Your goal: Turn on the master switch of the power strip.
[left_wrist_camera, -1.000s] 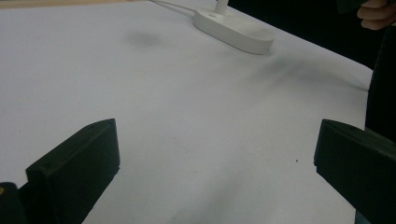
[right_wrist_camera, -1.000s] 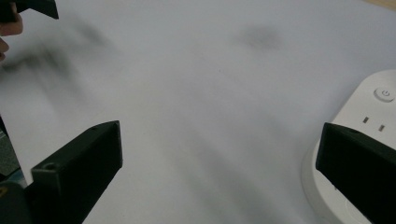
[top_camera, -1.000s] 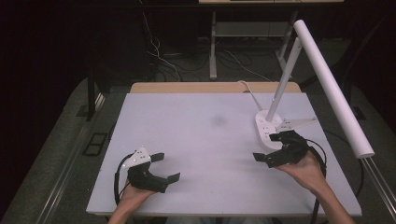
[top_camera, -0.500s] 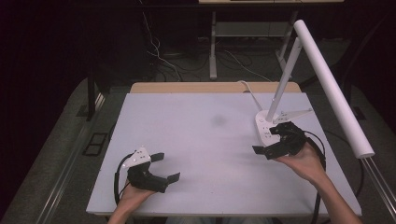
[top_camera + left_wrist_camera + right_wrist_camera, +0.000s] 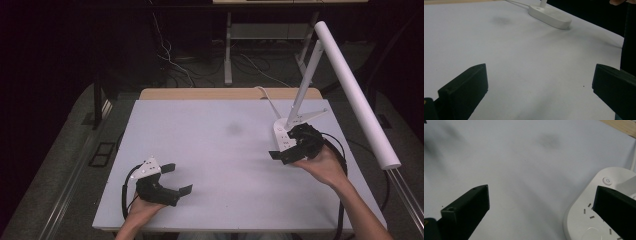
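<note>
White table [image 5: 220, 150] against dark room, bare except desk lamp [image 5: 320, 90] at right. Right gripper [image 5: 289, 150], jaws wide, over lamp base [image 5: 599, 205] near power button [image 5: 607, 180]. Left gripper [image 5: 177, 179] wide, idle. Likely next: pressing button, needing careful aim.

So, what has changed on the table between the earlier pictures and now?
The right gripper moved forward, away from the person, and now hangs over the near edge of the lamp base with its jaws open. It took hold of nothing. The left gripper stayed at the near left of the table, open, and the desk lamp did not move.
</note>
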Available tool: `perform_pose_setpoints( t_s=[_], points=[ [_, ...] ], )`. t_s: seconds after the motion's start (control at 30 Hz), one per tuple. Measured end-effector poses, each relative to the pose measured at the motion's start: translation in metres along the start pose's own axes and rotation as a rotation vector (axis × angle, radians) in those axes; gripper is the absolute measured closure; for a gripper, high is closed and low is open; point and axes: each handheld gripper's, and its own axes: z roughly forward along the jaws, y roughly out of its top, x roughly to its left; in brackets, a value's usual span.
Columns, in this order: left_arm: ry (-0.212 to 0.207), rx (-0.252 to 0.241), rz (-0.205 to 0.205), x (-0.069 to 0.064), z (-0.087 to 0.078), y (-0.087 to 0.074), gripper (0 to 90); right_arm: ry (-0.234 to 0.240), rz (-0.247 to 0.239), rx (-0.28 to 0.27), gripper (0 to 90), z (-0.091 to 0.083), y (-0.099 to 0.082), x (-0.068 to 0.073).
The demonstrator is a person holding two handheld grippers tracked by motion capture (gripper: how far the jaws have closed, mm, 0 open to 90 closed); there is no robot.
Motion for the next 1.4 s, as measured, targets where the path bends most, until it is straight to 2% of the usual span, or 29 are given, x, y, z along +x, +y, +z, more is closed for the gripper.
perform_pose_setpoints(
  t_s=[0.5, 0.7, 1.23, 1.3, 1.33, 1.4],
  points=[
    [-0.001, -0.001, 0.001, 0.000, 0.000, 0.000, 0.0, -0.027, -0.028, 0.052, 0.1, 0.009, 0.018, -0.005],
    [-0.001, 0.000, 0.001, 0.000, 0.000, 0.000, 0.0, -0.036, -0.023, 0.077, 0.1, 0.011, 0.024, -0.007],
    [-0.002, 0.002, 0.002, 0.000, 0.000, 0.000, 0.0, -0.047, -0.013, 0.123, 0.2, 0.027, 0.035, -0.024],
    [-0.002, 0.002, 0.003, 0.000, 0.000, 0.000, 0.0, -0.059, -0.017, 0.132, 0.2, 0.029, 0.037, -0.027],
    [-0.002, 0.002, 0.003, 0.000, 0.000, 0.000, 0.0, -0.064, -0.017, 0.135, 5.1, 0.030, 0.040, -0.028],
    [-0.003, 0.002, 0.001, 0.000, 0.000, 0.000, 0.0, -0.072, -0.017, 0.141, 6.0, 0.031, 0.043, -0.029]
  ],
)
